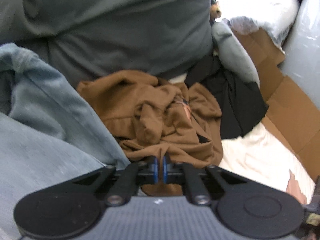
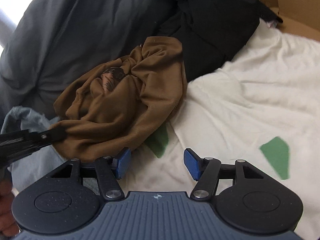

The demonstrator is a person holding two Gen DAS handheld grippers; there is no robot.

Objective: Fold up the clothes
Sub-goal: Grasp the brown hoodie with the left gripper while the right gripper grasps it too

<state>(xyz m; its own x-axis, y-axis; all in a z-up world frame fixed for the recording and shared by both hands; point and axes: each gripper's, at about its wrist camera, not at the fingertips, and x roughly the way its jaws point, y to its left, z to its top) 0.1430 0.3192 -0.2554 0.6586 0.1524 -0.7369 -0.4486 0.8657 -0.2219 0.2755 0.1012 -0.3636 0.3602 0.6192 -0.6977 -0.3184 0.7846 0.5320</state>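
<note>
A crumpled brown shirt (image 1: 160, 116) with a small printed patch lies bunched on a white sheet (image 1: 260, 160). My left gripper (image 1: 159, 161) is shut on the shirt's near edge, with the cloth pinched between the blue pads. The right wrist view shows the same brown shirt (image 2: 124, 102) as a heap, and the left gripper (image 2: 54, 135) holds its left edge. My right gripper (image 2: 157, 163) stands open just right of the heap, over the white sheet (image 2: 250, 100), with nothing between its fingers.
A black garment (image 1: 236, 102) lies behind the brown shirt, also the black garment (image 2: 210, 26). A large grey garment (image 1: 120, 30) fills the back, a light blue one (image 1: 46, 120) the left. Cardboard (image 1: 290, 108) borders the right. Green marks (image 2: 277, 156) show on the sheet.
</note>
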